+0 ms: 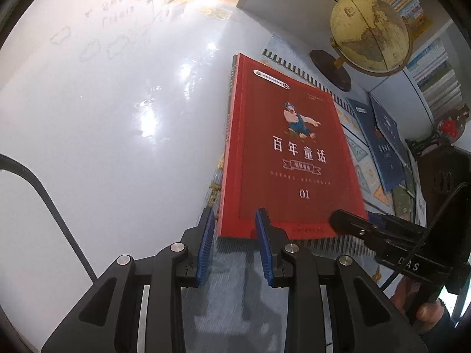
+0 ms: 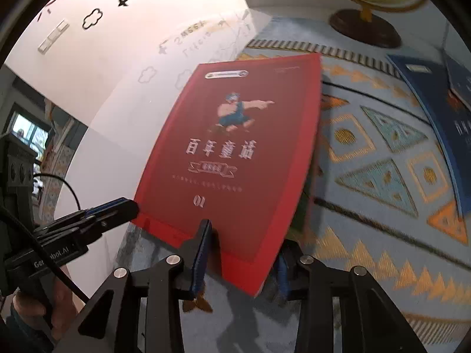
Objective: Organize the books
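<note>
Red book (image 1: 288, 147) lying flat on another book with a greenish spine (image 1: 231, 103), at the left edge of a patterned mat (image 2: 382, 161), near short edge toward both tongs. Left tongs (image 1: 235, 223) astride the near left corner, right tongs (image 2: 245, 235) astride the near right corner. Both parted, no pad seen pressing the cover; one right pad hidden behind the corner. Possible trouble, by judgement: a pinch on the corners only, then a slip or a bent cover on lifting; also a drag of the lower book, or a slide onto the smooth surface. Glossy white worktop (image 1: 103, 117) with strong reflections; globe (image 1: 369, 32) and blue books (image 1: 379, 141) further back, full bookshelf (image 1: 435, 73) behind, wall with cloud drawings (image 2: 94, 17).
</note>
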### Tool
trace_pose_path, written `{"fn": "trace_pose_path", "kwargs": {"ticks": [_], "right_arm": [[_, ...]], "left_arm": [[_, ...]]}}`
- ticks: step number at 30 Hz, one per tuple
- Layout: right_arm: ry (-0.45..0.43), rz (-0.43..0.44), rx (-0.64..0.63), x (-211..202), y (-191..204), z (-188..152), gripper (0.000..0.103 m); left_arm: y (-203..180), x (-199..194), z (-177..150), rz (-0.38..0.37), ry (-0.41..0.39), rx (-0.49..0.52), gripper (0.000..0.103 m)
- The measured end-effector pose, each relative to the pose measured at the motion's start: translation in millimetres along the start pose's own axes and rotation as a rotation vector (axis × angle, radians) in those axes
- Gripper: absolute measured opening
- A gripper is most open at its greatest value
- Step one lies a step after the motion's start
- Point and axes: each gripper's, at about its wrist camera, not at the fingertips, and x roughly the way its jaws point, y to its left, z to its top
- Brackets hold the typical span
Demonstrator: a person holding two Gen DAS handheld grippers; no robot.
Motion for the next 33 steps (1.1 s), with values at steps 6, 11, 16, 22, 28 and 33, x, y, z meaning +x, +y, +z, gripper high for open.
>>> {"fn": "trace_pose_path", "kwargs": {"ticks": [6,11,16,22,28,33], "right_arm": [[-0.022,-0.067,0.022,-31,-30,-27,0.038],[-0.056,-0.116,0.074,-65,-64,-56,0.043],[-0.109,-0.143,0.115,-107,-94,-91,0.049],[-0.169,-0.187,0.18,-168,-144,-147,0.051],[-0.232,-0.204,0.301,-226,-207,-209,0.052],[-0.277,-0.241,0.403,-267,-258,-250,0.052]], "left_arm": [[-31,-3,-11,-0.02,-0.003,0.057,0.026],[-85,-3,-28,-0.055,-0.004,0.146,0.026],[-151,-5,-53,-0.087,0.0,0.236,0.026],[-237,-4,-97,-0.137,0.028,0.341,0.026],[-328,-1,-134,-0.182,0.044,0.446,0.026],[-381,6,-151,-0.206,0.049,0.491,0.026]]}}
